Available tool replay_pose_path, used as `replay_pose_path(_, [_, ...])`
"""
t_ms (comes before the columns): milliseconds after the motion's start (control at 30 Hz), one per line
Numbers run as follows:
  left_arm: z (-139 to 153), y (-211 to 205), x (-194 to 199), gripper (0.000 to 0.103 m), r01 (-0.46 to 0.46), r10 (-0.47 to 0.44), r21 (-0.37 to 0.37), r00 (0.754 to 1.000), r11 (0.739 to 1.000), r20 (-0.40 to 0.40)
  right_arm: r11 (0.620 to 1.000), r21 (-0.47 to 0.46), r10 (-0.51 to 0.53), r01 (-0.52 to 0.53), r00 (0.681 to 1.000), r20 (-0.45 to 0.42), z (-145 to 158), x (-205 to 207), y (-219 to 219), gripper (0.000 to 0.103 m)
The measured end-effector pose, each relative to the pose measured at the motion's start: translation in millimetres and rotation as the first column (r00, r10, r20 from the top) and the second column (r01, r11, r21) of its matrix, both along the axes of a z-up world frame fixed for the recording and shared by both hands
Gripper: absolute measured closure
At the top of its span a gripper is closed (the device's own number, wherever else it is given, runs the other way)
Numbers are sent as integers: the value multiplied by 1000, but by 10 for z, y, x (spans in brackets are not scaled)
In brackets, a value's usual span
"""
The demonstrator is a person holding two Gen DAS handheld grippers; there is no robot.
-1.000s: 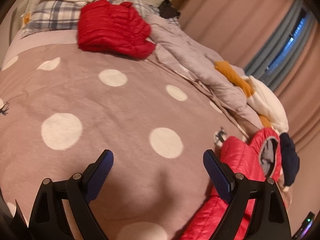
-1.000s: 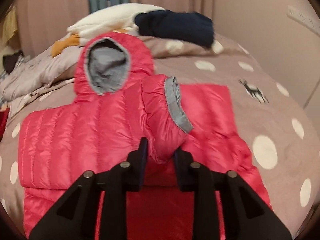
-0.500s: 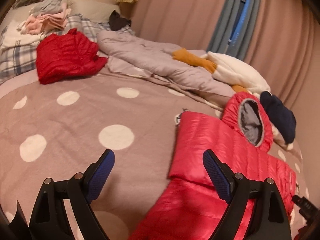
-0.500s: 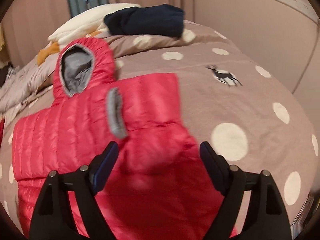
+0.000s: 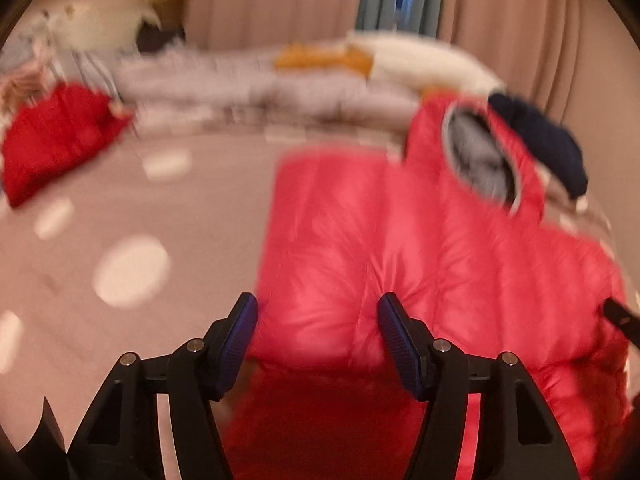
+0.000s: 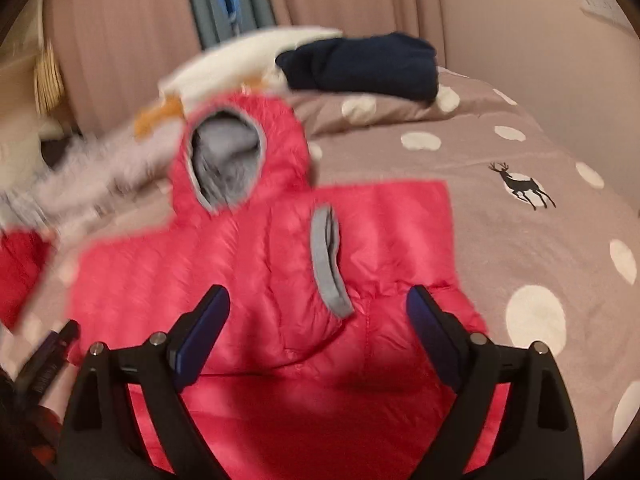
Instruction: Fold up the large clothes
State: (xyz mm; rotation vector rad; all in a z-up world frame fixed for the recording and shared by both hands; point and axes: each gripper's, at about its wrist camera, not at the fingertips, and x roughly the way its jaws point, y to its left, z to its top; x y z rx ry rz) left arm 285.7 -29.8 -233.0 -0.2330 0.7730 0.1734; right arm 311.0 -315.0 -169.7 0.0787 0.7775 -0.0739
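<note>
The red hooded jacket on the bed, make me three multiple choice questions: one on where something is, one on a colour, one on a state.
1. Where does the folded navy garment lie?
A. beyond the hood
B. on the sleeve
C. on the floor

2. What colour is the sleeve cuff?
A. yellow
B. grey
C. black

3. How does the sleeve lie?
A. hanging off the bed
B. inside the hood
C. folded across the jacket's body

Answers:
1. A, it rests past the hood of the red jacket.
2. B, a grey band edges the sleeve's end.
3. C, the sleeve lies on the jacket's body.
</note>
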Motion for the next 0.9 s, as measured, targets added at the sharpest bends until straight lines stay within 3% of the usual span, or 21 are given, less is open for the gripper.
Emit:
replay_pose_path(33, [-50,12,26,36,6,-6,-17,1000,1000,-16,997,-68,-31,29,999,-41,-202,78,12,9])
replay_pose_path(100, [-64,53,37,35,11,-12,-52,1000,999,-20,999,-9,-36,36,998,-60,-425,121,-73,5])
replay_pose_path(167, [-96,57,46,34,9,-11,-56,999,998,-30,999,-2,-43,43,997,-63,-422,141,-101,3])
replay_pose_path(333, [-104,-6,47,33,10,-11,-34,999,999,-40,996,-83,-43,37,996,-74,-456,152,20,0])
replay_pose_path(900, [-134,123,3,26,15,-19,-111,999,994,-34,999,-36,-40,39,998,-46,-470,49,-47,0])
